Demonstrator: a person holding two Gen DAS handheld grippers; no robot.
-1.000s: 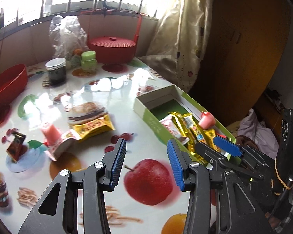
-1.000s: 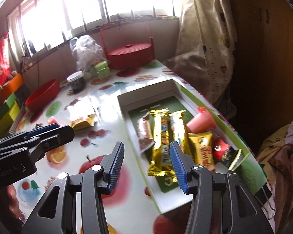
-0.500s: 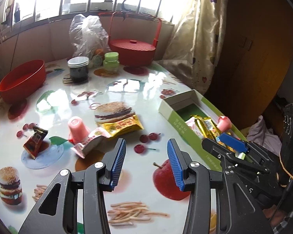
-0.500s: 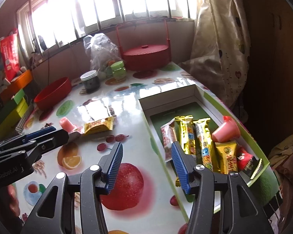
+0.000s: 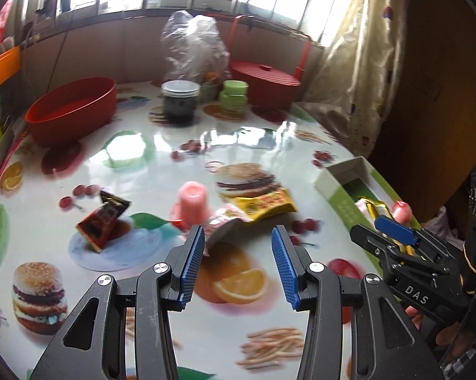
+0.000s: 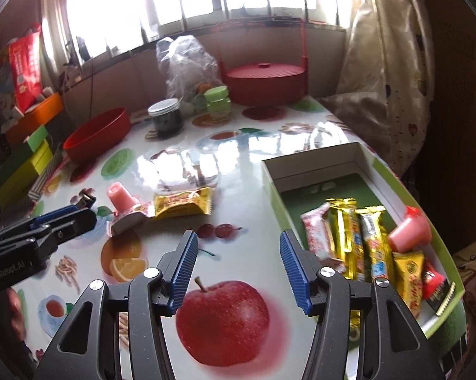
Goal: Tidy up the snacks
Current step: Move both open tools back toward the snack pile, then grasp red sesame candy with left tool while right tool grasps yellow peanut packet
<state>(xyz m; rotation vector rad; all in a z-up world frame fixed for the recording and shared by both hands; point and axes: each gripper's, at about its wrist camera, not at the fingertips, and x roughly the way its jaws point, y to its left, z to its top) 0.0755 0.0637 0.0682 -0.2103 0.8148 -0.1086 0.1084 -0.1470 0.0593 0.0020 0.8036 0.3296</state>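
Loose snacks lie on the fruit-print table: a pink jelly cup (image 5: 192, 204) (image 6: 120, 197), a pink-white packet (image 5: 226, 226) (image 6: 127, 220), a yellow packet (image 5: 263, 205) (image 6: 182, 204) and a dark red packet (image 5: 101, 221). My left gripper (image 5: 236, 264) is open and empty, just short of the pink-white packet. A green-and-white box (image 6: 358, 171) (image 5: 342, 183) holds several wrapped snacks and a pink cup (image 6: 409, 234). My right gripper (image 6: 236, 264) is open and empty, over the table left of the box.
At the back stand a red bowl (image 5: 71, 110), a dark jar (image 5: 179, 101), a green jar (image 5: 234, 96), a plastic bag (image 5: 193, 47) and a red lidded basket (image 5: 266, 84). Coloured boxes (image 6: 25, 158) are stacked at the left. A curtain (image 6: 386, 63) hangs at the right.
Both grippers have swung left, away from the box and toward the loose snacks. The left gripper now faces the pink cup and packets. Both stay open.
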